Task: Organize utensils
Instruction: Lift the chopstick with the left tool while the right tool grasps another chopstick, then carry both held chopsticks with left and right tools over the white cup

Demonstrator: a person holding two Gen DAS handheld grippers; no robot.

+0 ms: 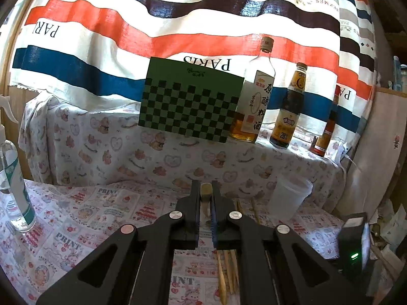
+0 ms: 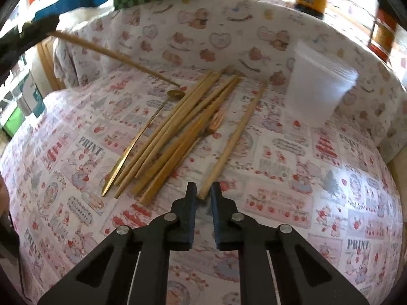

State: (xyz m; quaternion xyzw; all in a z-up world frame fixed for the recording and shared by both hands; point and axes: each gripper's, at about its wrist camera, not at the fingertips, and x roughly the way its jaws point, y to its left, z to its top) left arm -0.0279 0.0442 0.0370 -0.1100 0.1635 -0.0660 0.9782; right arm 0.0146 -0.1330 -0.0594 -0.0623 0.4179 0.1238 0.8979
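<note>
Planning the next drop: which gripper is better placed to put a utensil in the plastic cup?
Left, probably. The left gripper is shut on a wooden chopstick, lifted off the table. The right gripper holds nothing, slightly open at the end of a lone chopstick lying flat. The plastic cup stands upright nearby.

tan wooden chopsticks (image 2: 178, 137) lie on a white tablecloth (image 2: 305, 190) printed with red-and-pink cartoons, beside a gold spoon (image 2: 142, 137), a translucent white cup (image 2: 318, 86) and a green-and-black checkerboard (image 1: 190, 101).
</note>
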